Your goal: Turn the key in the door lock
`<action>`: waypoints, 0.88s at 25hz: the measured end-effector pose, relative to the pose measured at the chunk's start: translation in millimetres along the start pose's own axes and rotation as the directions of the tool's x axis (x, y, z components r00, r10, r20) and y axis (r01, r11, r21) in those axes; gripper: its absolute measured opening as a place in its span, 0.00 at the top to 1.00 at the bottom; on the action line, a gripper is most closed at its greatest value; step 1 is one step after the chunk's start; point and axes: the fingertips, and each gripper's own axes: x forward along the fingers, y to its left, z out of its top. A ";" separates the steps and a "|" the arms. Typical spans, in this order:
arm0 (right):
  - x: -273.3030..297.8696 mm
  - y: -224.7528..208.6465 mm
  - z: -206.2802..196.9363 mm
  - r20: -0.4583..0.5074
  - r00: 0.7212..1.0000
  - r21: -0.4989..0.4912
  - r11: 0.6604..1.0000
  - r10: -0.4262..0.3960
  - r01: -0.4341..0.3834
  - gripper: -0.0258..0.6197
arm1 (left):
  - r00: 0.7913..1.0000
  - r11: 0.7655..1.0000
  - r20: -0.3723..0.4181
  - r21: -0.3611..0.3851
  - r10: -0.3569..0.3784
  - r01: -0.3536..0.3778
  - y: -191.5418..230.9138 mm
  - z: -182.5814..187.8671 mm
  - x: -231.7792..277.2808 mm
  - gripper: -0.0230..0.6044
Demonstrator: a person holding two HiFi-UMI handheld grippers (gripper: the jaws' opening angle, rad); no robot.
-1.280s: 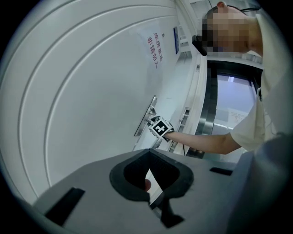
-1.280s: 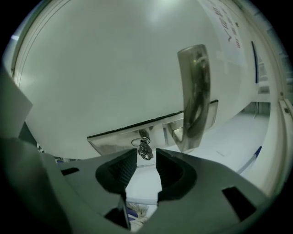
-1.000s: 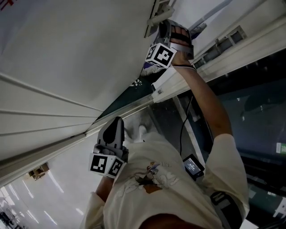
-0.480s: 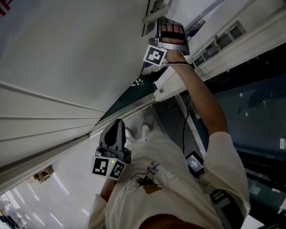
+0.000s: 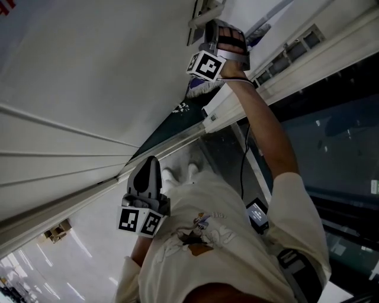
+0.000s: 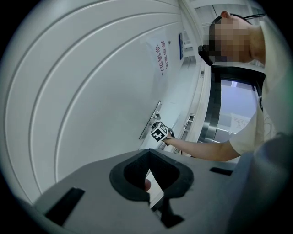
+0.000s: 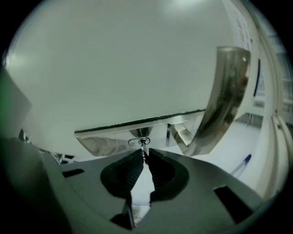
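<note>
The key (image 7: 143, 145) sticks out of the round lock cylinder (image 7: 138, 141) in a shiny metal plate (image 7: 110, 137) on the white door (image 5: 89, 71). My right gripper (image 7: 143, 154) points level at it. Its jaws are closing, and the tips pinch the key's head between them. In the head view the right gripper (image 5: 208, 28) is up against the door just under the lever handle (image 5: 204, 13). My left gripper (image 5: 150, 161) hangs lower, close to the door, shut and holding nothing. From the left gripper view its jaws (image 6: 147, 153) meet at the tips, and the right gripper (image 6: 157, 128) shows far off at the handle.
The curved metal lever handle (image 7: 225, 91) arches just right of the lock. The door frame (image 5: 237, 97) and dark glass panels (image 5: 331, 148) run along the right. A cable and a small box (image 5: 256, 216) hang at the person's side. A red-lettered notice (image 6: 160, 57) is on the door.
The right gripper stays at the lock under the handle and its marker cube shows a slightly different face. The left gripper keeps its place low by the door.
</note>
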 end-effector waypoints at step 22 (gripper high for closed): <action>-12.4 -3.3 -6.6 0.186 0.926 0.610 0.700 0.330 -0.372 0.68 | 1.000 1.000 -0.025 0.010 -0.009 0.009 -11.4 -6.4 7.6 0.96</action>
